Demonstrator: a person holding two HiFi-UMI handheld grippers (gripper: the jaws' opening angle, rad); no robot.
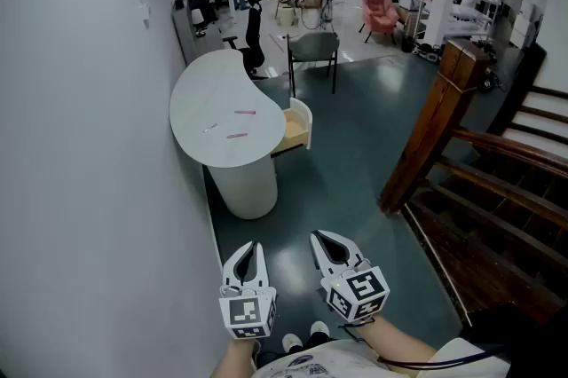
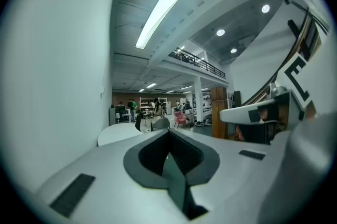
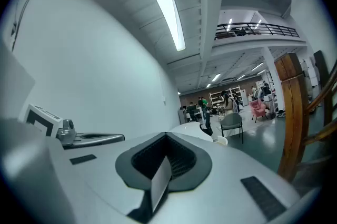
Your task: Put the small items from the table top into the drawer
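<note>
Out on the white table top (image 1: 200, 97), three small items (image 1: 237, 136): two pink, one pale, scattered near the right edge. Just beside them, the drawer (image 1: 297, 126) pulled open. Well back, over dark floor (image 1: 355, 181), left gripper (image 1: 251, 248) and right gripper (image 1: 322, 237), side by side, jaws closed on nothing.

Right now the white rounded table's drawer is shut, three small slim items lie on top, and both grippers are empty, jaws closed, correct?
No: the head view shows the white-fronted drawer pulled open on the white rounded table. The rest holds: three small slim items lie on top, and the left gripper and right gripper are empty, jaws closed.
</note>
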